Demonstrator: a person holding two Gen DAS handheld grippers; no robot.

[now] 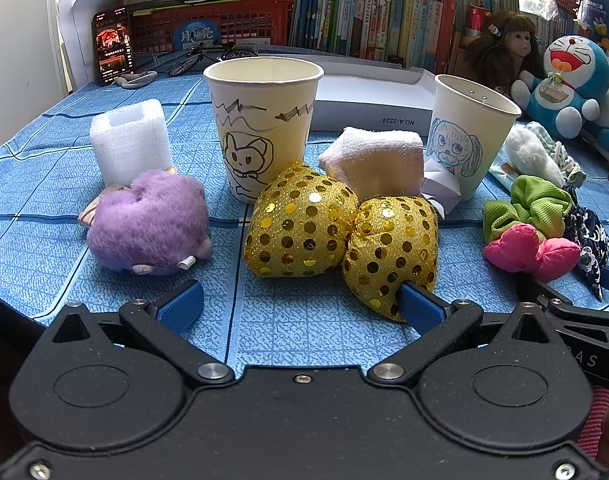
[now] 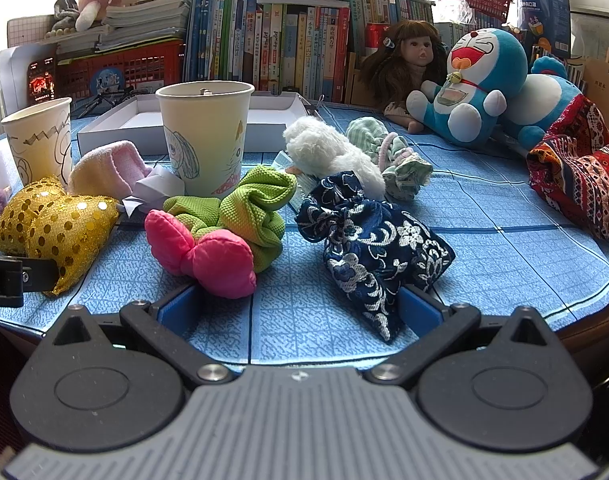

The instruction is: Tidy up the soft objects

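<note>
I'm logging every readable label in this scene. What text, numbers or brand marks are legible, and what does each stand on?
"NO.A-2224", printed upside down, on the front wall of the white box.
"月亮" on the round blue sticker of the red basket.
"AS", partly cut off, on the right gripper body.
Book spines, the phone screen and the blue carton: too small or blurred to read.

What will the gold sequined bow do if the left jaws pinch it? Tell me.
The gold sequined bow looks stuffed, so it would probably squash rather than resist. Its sequins may make it slippery between the jaws. It seems light for its size, so a push would likely slide it across the blue tablecloth.
</note>
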